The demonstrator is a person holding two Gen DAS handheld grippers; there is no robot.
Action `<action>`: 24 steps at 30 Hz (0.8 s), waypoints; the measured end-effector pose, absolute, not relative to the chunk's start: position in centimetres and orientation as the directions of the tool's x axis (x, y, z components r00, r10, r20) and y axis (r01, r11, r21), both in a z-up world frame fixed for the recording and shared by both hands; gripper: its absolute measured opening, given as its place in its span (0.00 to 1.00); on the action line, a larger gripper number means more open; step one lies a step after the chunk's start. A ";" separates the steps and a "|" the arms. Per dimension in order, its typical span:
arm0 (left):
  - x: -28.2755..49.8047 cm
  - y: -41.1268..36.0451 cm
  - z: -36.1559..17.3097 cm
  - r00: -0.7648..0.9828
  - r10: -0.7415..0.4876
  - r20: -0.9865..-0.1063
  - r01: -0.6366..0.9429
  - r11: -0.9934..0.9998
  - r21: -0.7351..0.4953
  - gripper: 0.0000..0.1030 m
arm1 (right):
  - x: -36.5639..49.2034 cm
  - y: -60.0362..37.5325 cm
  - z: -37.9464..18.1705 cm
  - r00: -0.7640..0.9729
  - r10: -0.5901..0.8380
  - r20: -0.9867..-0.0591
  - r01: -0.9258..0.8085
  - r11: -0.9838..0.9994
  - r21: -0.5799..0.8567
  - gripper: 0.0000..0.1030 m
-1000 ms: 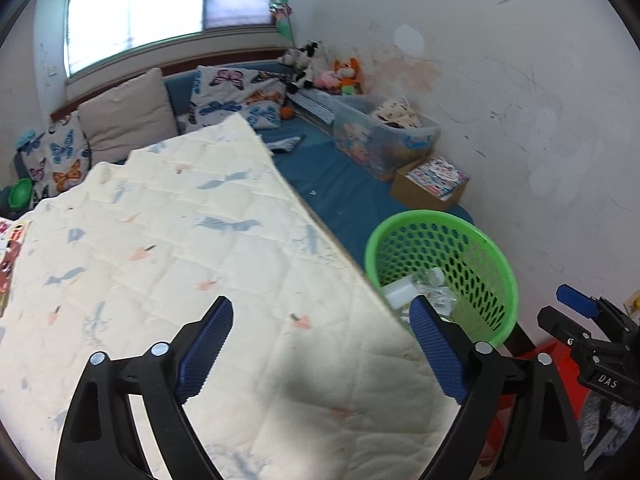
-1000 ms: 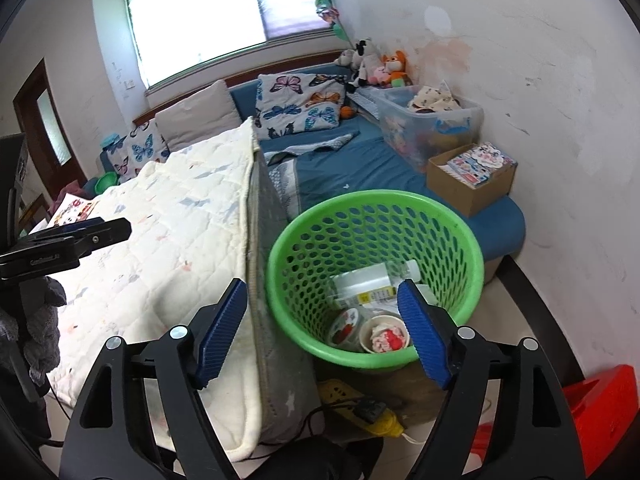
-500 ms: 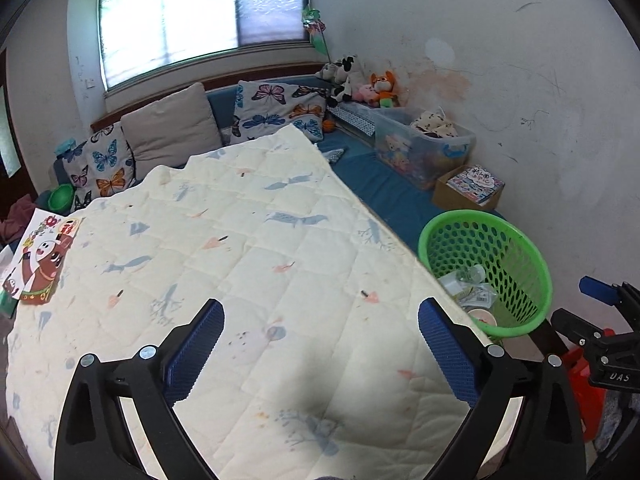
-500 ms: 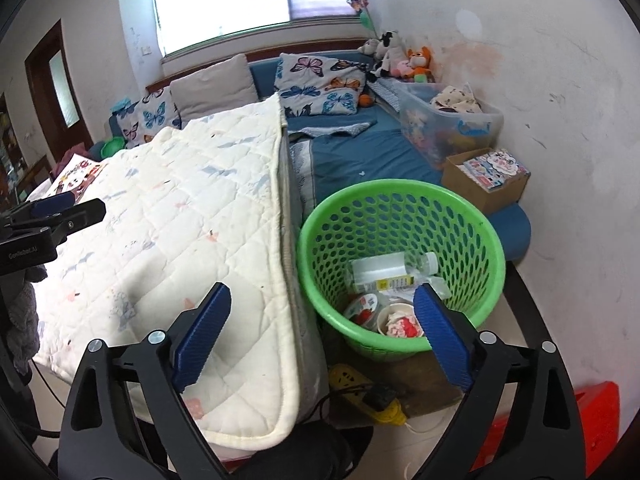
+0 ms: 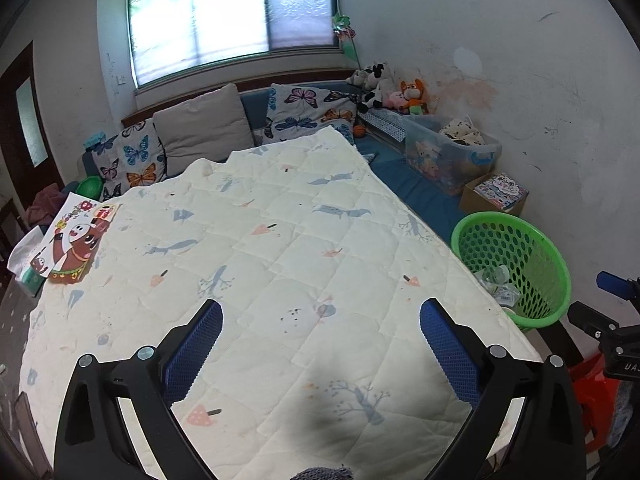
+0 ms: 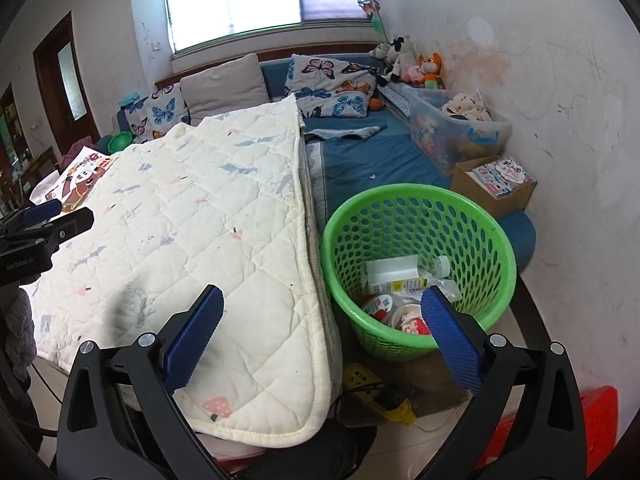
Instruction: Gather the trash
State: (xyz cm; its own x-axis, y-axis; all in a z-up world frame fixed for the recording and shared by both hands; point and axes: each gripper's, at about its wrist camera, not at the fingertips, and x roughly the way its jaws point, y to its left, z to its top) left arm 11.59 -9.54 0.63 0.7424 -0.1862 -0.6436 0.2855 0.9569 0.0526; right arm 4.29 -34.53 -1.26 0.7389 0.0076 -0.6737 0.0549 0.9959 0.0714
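We held the left gripper [image 5: 320, 340] spread wide over the quilt [image 5: 280, 240], nothing between its pads. The right gripper [image 6: 322, 322] was opening, empty too (quilt edge below). The trash [image 6: 404, 280] lay in the basket [image 6: 400, 196] at two o'clock.

A lived-in home bedroom is indicated by a quilted mattress pad [image 5: 280, 264], butterfly-print pillows [image 6: 332, 84], stuffed toys [image 5: 400, 94] and a green laundry-style waste basket [image 6: 416, 216].
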 end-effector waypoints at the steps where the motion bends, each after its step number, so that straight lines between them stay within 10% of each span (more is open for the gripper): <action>1: 11.5 -9.3 0.7 0.745 -0.183 -0.642 0.282 0.958 0.054 0.93 | 4.2 -34.3 -1.2 0.740 0.006 -0.673 0.054 0.996 0.068 0.96; 24: 9.6 -5.7 0.7 0.776 -0.108 -0.621 0.175 0.983 0.048 0.93 | 4.5 -30.5 -0.1 0.755 -0.008 -0.656 0.032 0.999 0.025 0.96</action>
State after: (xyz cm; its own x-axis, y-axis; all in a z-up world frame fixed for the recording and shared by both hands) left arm 9.59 -5.68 0.72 0.7761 -0.1076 -0.6214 0.1747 0.9835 0.0479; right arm 4.46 -30.54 -0.12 0.7547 -0.0079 -0.6561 0.0322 0.9992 0.0251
